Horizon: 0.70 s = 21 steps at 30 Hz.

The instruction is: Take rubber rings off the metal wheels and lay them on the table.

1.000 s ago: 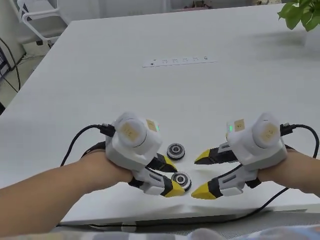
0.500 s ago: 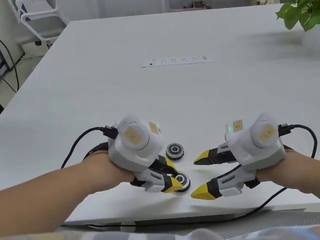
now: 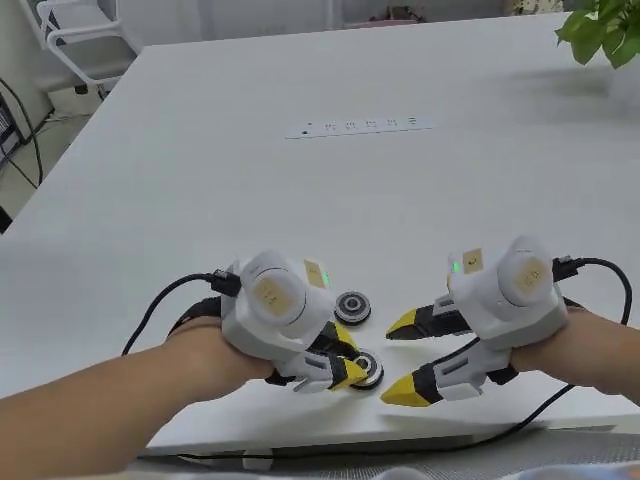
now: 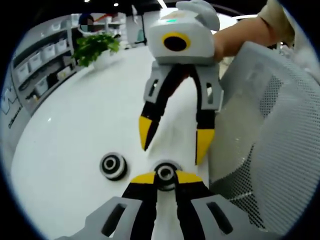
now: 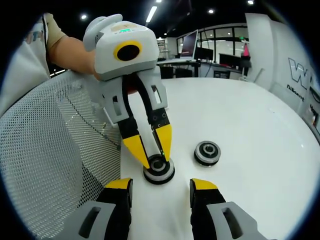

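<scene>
The left gripper, white with black jaws and yellow tips, is in the lower centre of the head view. Its jaws are drawn almost together on the nearer small metal wheel, which lies flat on the white table close to the lower edge of the table. In the left gripper view the two yellow tips touch this wheel on both sides of its hub, so I judge that the left gripper has hold of it and pins it in place. The right gripper, at the lower right of the head view, has its jaws wide apart and holds nothing. Its tips point toward the same wheel from the right and are near it but do not touch it. The second metal wheel, of the same kind, lies just above the first one in the head view, free of both grippers. The black rubber ring sits around the rim of the nearer wheel, and the second wheel also seems to carry its ring. I see no loose ring on the table. So, as I judge, no ring is removed yet. The work on the first wheel is only starting, and both rings remain to be pulled off and laid down.
</scene>
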Motion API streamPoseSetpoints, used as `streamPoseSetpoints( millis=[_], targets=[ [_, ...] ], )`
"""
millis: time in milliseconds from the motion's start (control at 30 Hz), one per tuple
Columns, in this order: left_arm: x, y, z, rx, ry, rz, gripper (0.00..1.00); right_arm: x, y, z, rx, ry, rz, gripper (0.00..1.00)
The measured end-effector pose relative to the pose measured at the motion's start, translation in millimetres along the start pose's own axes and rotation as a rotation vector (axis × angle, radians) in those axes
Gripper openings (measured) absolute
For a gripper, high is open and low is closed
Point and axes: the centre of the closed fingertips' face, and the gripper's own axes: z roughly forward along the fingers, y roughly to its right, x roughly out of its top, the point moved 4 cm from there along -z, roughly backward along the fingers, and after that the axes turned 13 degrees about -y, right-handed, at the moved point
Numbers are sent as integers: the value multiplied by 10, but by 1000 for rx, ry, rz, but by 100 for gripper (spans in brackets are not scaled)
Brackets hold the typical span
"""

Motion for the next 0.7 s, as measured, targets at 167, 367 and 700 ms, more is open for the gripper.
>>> streamPoseSetpoints(
  millis=[167, 367, 700],
  targets=[
    [-3, 2, 8, 6, 13, -5, 14, 6, -17, 46, 21, -8, -12, 41],
    [-4, 9, 9, 9, 13, -1, 14, 27, -10, 102, 50, 8, 26, 36],
    [-4, 11, 10, 12, 21, -7, 14, 44, 19, 147, 82, 34, 92, 30]
  ],
)
